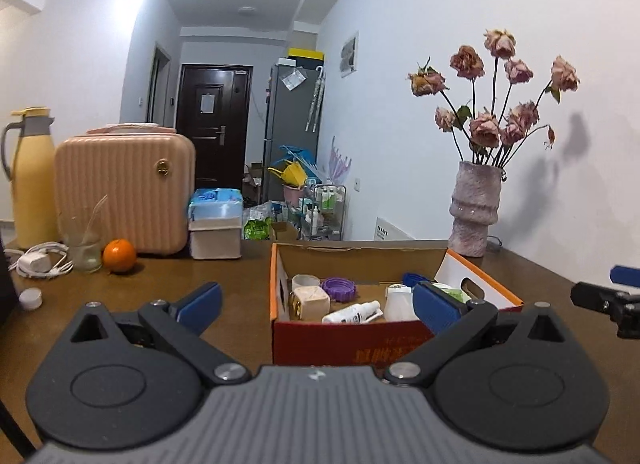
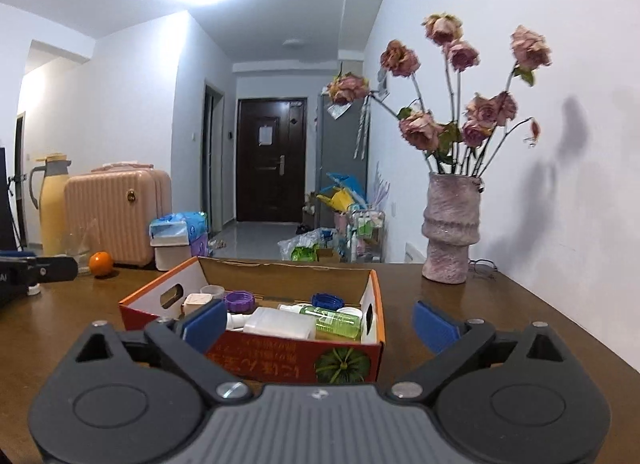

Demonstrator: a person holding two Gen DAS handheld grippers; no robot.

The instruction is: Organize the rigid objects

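An open red and orange cardboard box (image 1: 344, 338) (image 2: 280, 356) stands on the brown table. It holds several small items: a purple lid (image 1: 339, 288) (image 2: 239, 300), a white spray bottle (image 1: 352, 312), a cream square jar (image 1: 310, 304), a white flat bottle (image 2: 280, 324), a green bottle (image 2: 338, 322) and a blue lid (image 2: 325, 300). My left gripper (image 1: 318, 304) is open and empty in front of the box. My right gripper (image 2: 320, 322) is open and empty, also in front of the box.
An orange (image 1: 119, 256) (image 2: 101, 263), a glass (image 1: 82, 242), a white charger with cable (image 1: 40, 262), a small white cap (image 1: 30, 298), a pink case (image 1: 124, 191), a yellow thermos (image 1: 30, 179) and a tissue box (image 1: 216, 223) stand at the left. A vase of dried roses (image 1: 476, 211) (image 2: 450, 232) stands at the back right.
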